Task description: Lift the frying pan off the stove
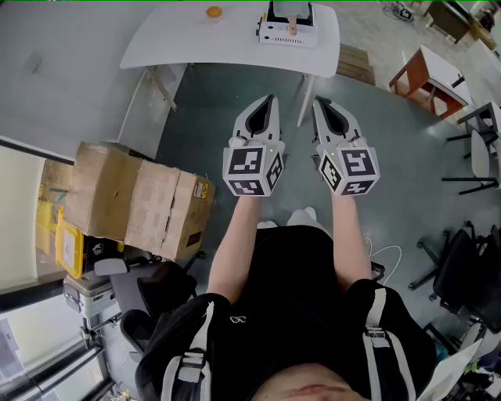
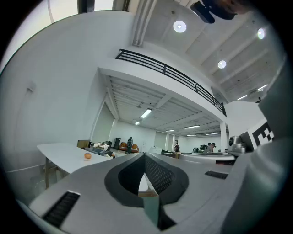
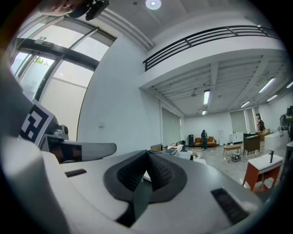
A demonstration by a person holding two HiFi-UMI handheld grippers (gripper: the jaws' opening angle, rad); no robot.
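Your left gripper [image 1: 271, 102] and right gripper [image 1: 318, 103] held side by side, out in front of you over grey floor [image 1: 235, 94], short of white table [image 1: 156, 39]. Both pairs of jaws pressed together, empty. White boxy appliance [image 1: 286, 33], possibly stove, sits toward table's right end, close to its near edge. Dark item [image 1: 290, 9] on top of it cut by frame edge; cannot tell if it is frying pan. Orange round thing [image 1: 214, 12] toward table's middle. Cardboard boxes [image 1: 133, 200] on floor at your left.
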